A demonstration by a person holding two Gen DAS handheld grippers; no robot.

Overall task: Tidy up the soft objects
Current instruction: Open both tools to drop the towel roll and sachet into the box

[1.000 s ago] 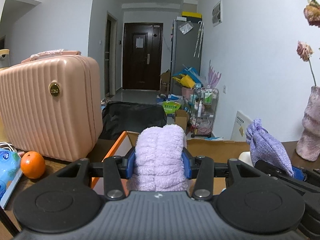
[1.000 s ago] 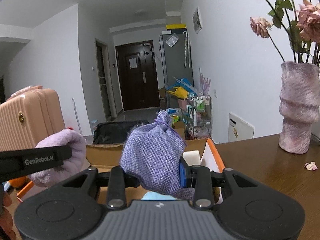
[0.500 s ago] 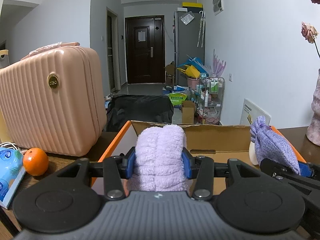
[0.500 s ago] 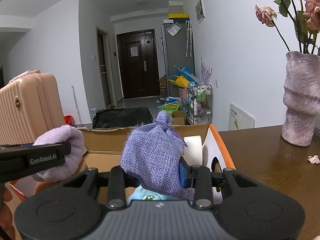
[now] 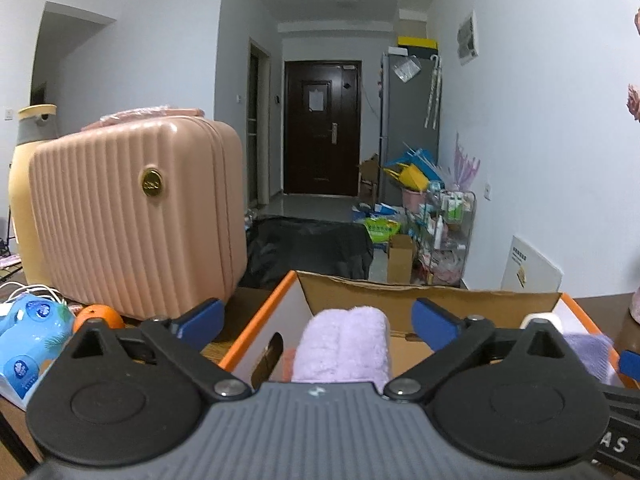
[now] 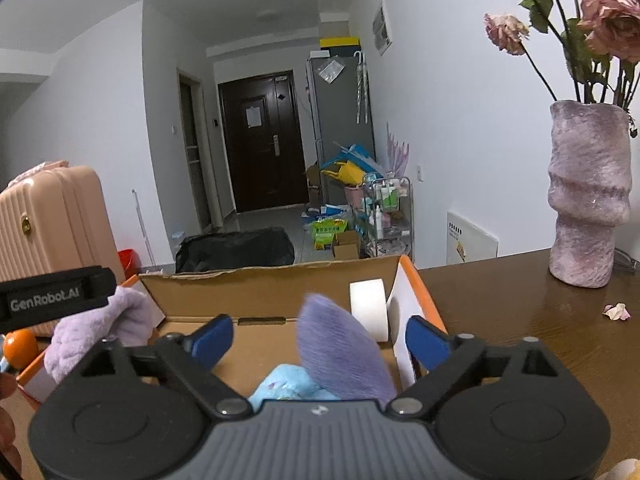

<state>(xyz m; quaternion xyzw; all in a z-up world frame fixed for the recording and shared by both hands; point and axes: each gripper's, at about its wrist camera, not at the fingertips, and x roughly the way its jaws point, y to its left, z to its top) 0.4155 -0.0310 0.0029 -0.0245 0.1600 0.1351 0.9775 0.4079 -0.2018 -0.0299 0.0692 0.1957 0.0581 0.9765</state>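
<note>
At the left of the left wrist view, a ribbed pink hard-shell suitcase and an orange fruit crowd the open orange-edged cardboard box. Inside lie a white tape roll and a blue plush. The left gripper is opening, the fluffy lilac towel loose between its jaws. The right gripper is opening around the blurred purple woven pouch.

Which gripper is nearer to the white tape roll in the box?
Right. The right gripper is just left of the white tape roll; the left gripper is across the box.
</note>
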